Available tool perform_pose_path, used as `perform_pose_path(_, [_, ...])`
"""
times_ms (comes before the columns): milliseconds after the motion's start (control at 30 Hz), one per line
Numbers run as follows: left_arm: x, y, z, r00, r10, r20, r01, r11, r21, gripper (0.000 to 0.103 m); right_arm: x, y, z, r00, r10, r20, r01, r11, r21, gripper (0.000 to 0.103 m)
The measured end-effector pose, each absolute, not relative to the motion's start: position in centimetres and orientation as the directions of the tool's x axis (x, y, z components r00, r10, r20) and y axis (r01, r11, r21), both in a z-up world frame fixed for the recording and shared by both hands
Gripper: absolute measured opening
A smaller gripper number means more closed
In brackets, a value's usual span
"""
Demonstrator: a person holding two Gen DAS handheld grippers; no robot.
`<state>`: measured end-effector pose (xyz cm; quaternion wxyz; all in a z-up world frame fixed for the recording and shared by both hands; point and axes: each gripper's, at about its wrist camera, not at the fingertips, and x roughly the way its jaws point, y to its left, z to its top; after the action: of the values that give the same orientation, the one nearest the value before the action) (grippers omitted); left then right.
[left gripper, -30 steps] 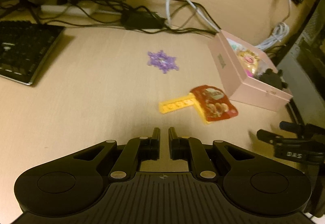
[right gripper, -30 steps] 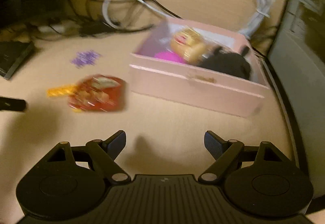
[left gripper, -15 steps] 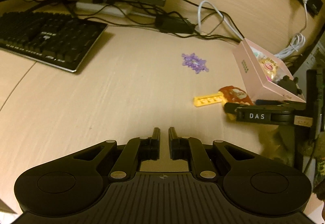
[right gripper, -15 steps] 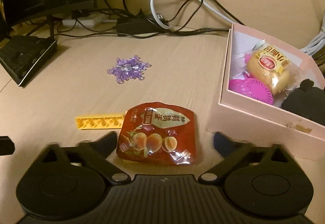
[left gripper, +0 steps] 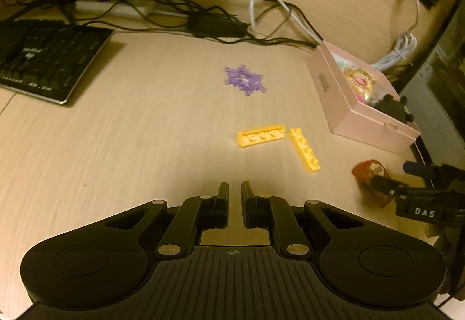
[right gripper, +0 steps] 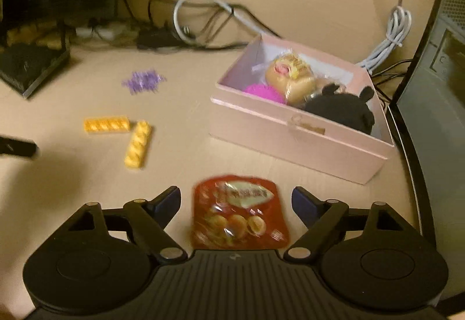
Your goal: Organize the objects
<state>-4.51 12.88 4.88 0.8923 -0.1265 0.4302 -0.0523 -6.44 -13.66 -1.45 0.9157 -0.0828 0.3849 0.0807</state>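
- On the far left of the surface (left gripper: 122,145), a black keyboard (left gripper: 43,64) runs off the frame edge.
- Further right, a blurred purple snowflake piece (left gripper: 244,81) lies alone; nearer me, two yellow bricks (left gripper: 260,135) sit almost end to end at an angle.
- My left claw (left gripper: 232,189) is nearly closed, a narrow gap, nothing in it.
- My right claw (right gripper: 236,196) is spread wide around the red snack pouch (right gripper: 239,214), whose near edge hides under the claw body; contact is unclear.
- Far right, the pink box (right gripper: 290,131) holds a wrapped bun, something pink and a black plush, partly hidden by its wall.
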Motion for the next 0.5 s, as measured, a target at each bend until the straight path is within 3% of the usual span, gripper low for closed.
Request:
perform_pose_path(200, [-5.1, 12.7, 5.8, 0.656, -0.214, -0.724, 0.03, 0.966, -0.258, 0.011, -5.8, -9.5, -0.6, 0.681, 0.227, -0.697, -0.309, 0.951, 0.009, 0.084])
perform_pose_path(500, [-8.2, 14.1, 7.6, 0.76, -0.232, -0.607, 0.096, 0.964, -0.248, 0.011, -3.5, -4.6, -2.4, 0.665, 0.258, -0.701, -0.4, 0.916, -0.042, 0.084])
